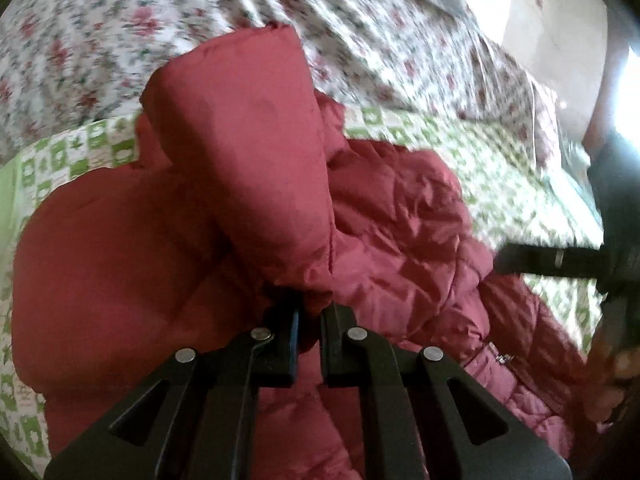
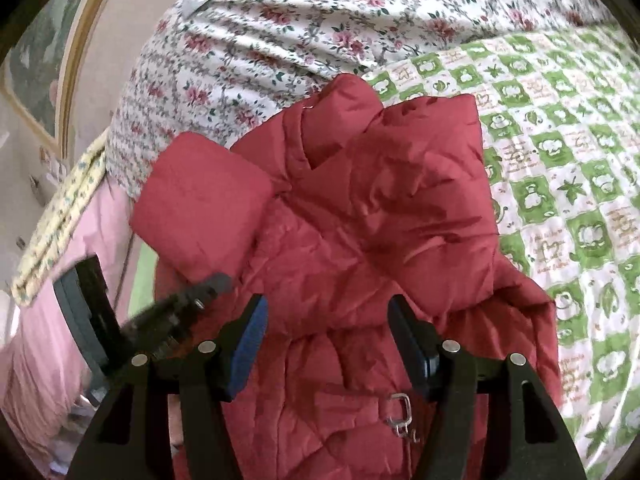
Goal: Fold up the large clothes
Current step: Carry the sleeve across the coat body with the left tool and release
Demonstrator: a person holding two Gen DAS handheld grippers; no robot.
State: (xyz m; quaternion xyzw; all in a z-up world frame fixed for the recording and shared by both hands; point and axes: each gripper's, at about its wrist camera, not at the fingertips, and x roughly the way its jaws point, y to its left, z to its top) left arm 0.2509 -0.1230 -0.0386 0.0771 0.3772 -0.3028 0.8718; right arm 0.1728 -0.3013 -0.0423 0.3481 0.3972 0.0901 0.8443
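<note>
A red quilted puffer jacket (image 2: 360, 216) lies on a bed, also in the left wrist view (image 1: 400, 216). My left gripper (image 1: 309, 304) is shut on a fold of the jacket's red sleeve (image 1: 240, 128), which rises lifted in front of the camera. My right gripper (image 2: 324, 320) is open above the jacket's body, its blue-padded fingers (image 2: 250, 328) apart with nothing between them. A metal zipper pull (image 2: 400, 416) lies on the jacket below the right gripper. The left gripper shows blurred at the left of the right wrist view (image 2: 176, 308).
The bed has a green-and-white checked sheet (image 2: 560, 184). A bulky floral quilt (image 2: 304, 28) is piled at the far side. Pink fabric (image 2: 36, 352) and a yellowish floral edge hang at the left. The right gripper shows dark at the right of the left wrist view (image 1: 560, 258).
</note>
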